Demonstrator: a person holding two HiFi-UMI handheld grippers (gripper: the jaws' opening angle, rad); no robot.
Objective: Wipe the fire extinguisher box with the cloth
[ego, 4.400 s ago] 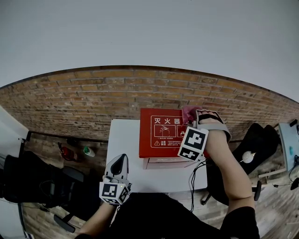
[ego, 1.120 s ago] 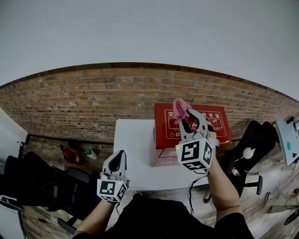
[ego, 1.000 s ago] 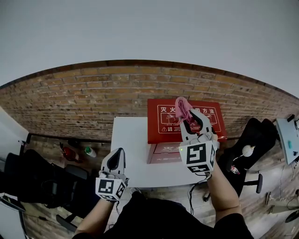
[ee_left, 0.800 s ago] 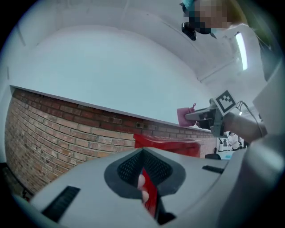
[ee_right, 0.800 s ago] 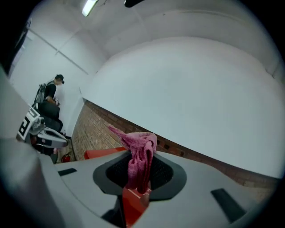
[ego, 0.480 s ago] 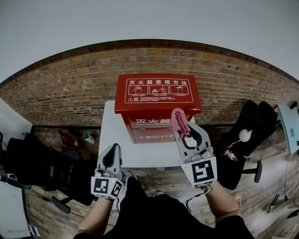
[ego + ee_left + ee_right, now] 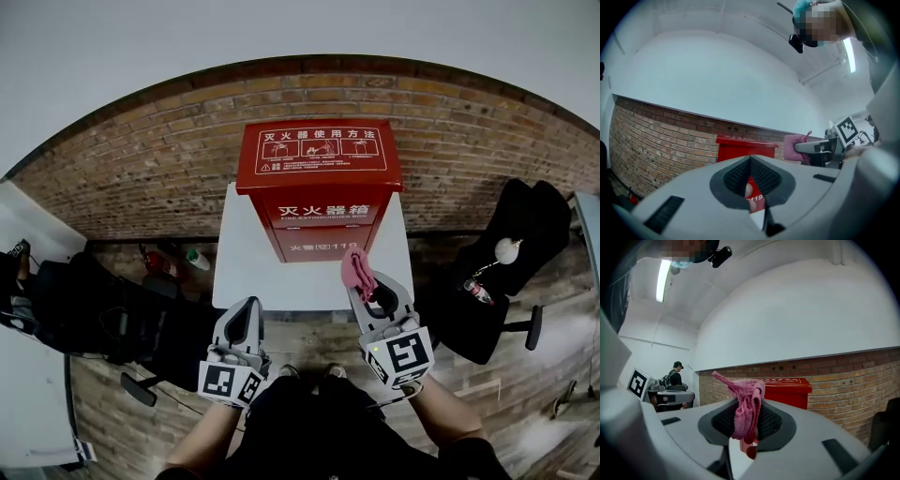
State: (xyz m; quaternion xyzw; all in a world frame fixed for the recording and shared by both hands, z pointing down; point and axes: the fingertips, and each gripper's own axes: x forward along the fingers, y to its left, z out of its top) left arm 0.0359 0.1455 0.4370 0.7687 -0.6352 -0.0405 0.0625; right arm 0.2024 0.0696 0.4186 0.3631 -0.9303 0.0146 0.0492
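Observation:
The red fire extinguisher box stands on a white table against the brick wall, its front with white lettering facing me. It also shows red beyond the jaws in the left gripper view and in the right gripper view. My right gripper is shut on a pink cloth, held just off the box's lower right front, above the table's near edge. The cloth hangs bunched between the jaws. My left gripper is shut and empty, in front of the table's near left.
A black office chair with a white object on it stands right of the table. Small bottles and dark equipment lie on the wooden floor at the left. A brick wall rises behind the box.
Over the last second my view has swung to face the box's front. The right gripper with the cloth has come off the box top, down and back toward the table's near edge.

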